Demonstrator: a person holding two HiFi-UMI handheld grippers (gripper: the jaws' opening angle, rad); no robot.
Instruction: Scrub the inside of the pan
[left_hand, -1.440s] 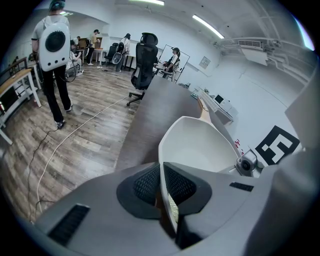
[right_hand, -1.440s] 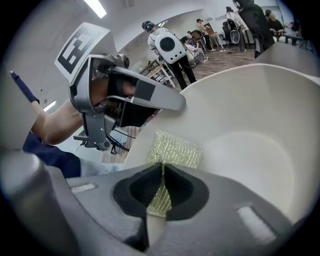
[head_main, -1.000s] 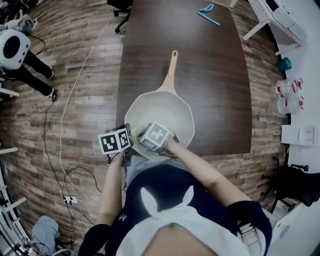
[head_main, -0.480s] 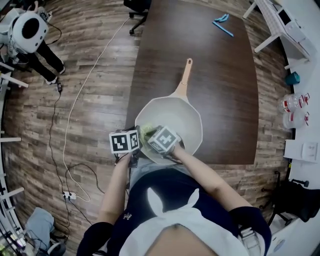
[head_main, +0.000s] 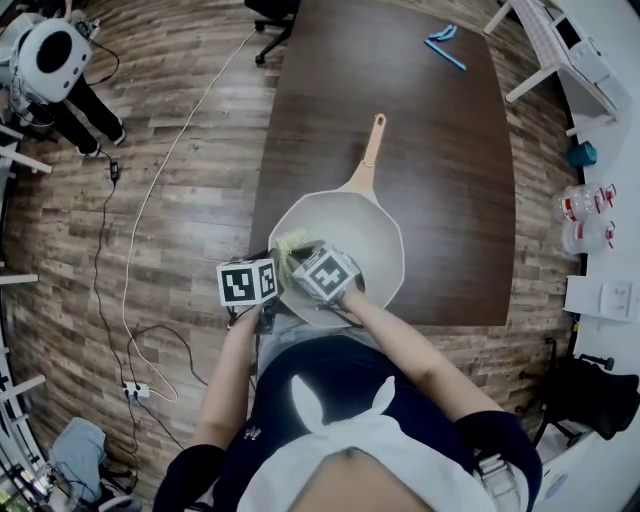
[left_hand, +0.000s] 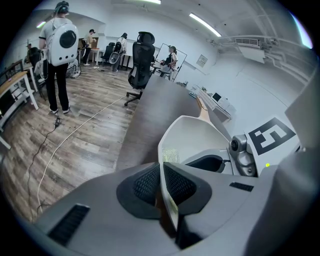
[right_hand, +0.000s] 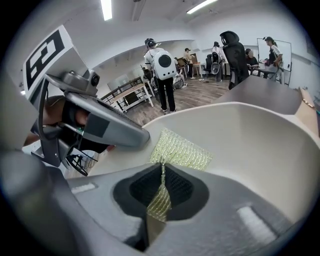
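Dark wood surface (head_main: 440, 180) stands on a plank floor (head_main: 150, 120). The pan (head_main: 375, 235) sits at its near edge, with the handle (head_main: 371, 150) pointing away. That placing makes sense to me: the bowl is within easy reach from both sides and the handle is out of the way.

The left claw (left_hand: 162, 184) is closed tight on the pan's near-left rim (left_hand: 170, 207), one pad inside the wall and one outside. I judge it serves as an anchor, so the pan does not slide or spin under the scrubbing. The right claw (right_hand: 161, 187) is pinched shut on a yellow-green mesh cloth (right_hand: 181, 150). A fold runs up between its pads, and the free part lies spread flat against the pan's inner wall, just beside the left claw. Gripping it by an edge probably lets the broad part rub the wall.

From the head view, the marker cubes (head_main: 248, 282) cover both claws and only a scrap of cloth shows at the rim, so the grips cannot be read there. That view alone gives the layout: the whole pan, the handle, and a blue thing (head_main: 443, 45) at the far end. The left gripper view shows the clamped rim and only a sliver of cloth beyond it. The right gripper view shows the grip on the cloth, the cloth's contact with the wall, and the left claw's body next to it.
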